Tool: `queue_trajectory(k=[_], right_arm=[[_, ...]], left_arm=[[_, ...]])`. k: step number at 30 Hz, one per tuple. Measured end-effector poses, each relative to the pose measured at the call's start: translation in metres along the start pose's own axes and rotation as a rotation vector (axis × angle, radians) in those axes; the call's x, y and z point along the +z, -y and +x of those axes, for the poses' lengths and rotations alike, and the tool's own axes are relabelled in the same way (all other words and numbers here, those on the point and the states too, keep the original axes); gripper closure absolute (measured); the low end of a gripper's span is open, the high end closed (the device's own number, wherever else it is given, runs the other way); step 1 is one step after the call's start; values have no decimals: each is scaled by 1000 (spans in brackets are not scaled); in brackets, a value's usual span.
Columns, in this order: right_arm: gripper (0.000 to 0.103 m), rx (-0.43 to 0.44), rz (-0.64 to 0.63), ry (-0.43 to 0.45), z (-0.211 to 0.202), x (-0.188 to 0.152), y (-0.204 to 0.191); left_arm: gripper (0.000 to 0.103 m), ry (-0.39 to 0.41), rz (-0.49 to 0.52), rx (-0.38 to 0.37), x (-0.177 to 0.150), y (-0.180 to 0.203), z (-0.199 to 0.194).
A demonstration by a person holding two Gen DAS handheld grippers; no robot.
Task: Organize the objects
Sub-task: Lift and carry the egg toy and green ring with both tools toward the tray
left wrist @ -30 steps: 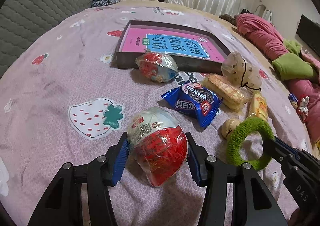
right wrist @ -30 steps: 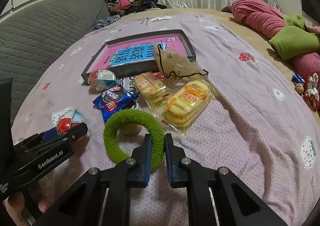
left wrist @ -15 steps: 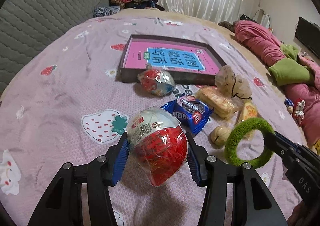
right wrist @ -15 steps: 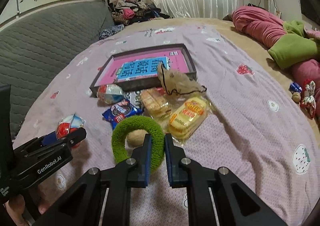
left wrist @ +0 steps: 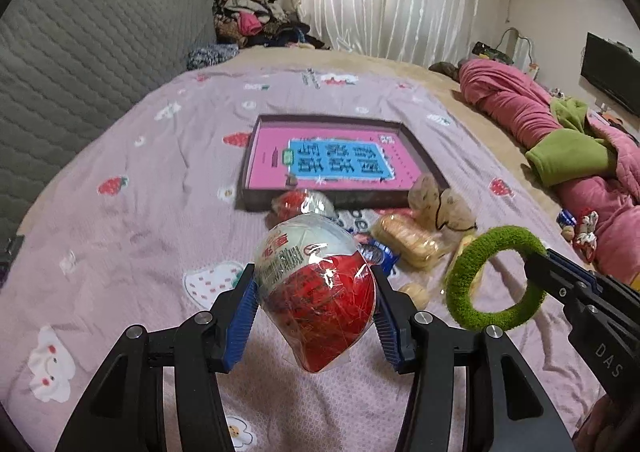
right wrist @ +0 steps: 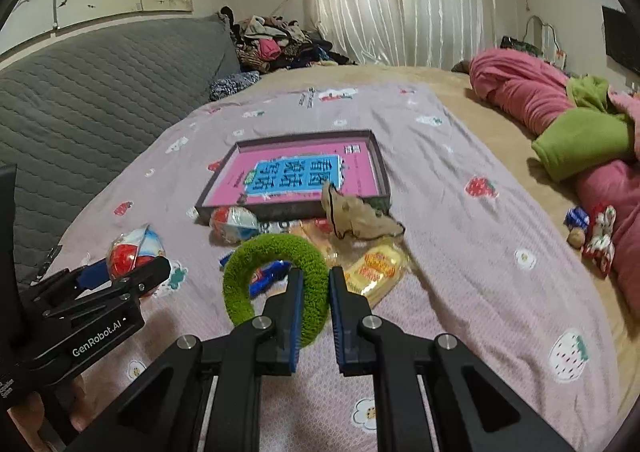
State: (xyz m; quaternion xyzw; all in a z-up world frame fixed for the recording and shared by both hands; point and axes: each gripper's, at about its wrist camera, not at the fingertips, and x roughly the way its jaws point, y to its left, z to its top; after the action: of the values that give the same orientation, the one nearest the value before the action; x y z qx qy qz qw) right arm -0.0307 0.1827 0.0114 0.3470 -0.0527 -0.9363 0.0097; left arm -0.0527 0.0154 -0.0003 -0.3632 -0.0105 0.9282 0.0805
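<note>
My left gripper (left wrist: 314,281) is shut on a red and white wrapped toy egg (left wrist: 316,304), held above the bedspread. My right gripper (right wrist: 314,281) is shut on a green fluffy ring (right wrist: 244,256), also lifted; the ring (left wrist: 460,284) hangs at the right of the left wrist view. Below lie a second egg (right wrist: 232,222), a blue snack packet (right wrist: 268,272), a biscuit pack (left wrist: 408,240), a yellow pack (right wrist: 376,268) and a tan pouch (right wrist: 356,212). Behind them sits a dark shallow box (left wrist: 344,202) with a pink book inside.
A small round nut (left wrist: 414,292) lies by the packs. A pink quilt with a green cloth (left wrist: 568,156) fills the right side, with small trinkets (right wrist: 592,232) beside it. A grey quilted headboard (left wrist: 80,52) stands left and a clothes pile (left wrist: 252,20) lies at the back.
Both grippers have risen off the bedspread with the egg and the green ring still in them. The items on the bed now look lower and farther away.
</note>
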Motion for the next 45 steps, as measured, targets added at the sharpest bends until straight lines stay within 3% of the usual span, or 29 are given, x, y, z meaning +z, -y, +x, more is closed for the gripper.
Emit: queue_trajectory(k=[23,45], right_arm=[[90,-8,-72,138,-25,69,-14],[90,-25,-91,221,18,160,-12]], left_arm=[[48,148,47,18,74,18,-39],[48,195,56,23,167,13,15]])
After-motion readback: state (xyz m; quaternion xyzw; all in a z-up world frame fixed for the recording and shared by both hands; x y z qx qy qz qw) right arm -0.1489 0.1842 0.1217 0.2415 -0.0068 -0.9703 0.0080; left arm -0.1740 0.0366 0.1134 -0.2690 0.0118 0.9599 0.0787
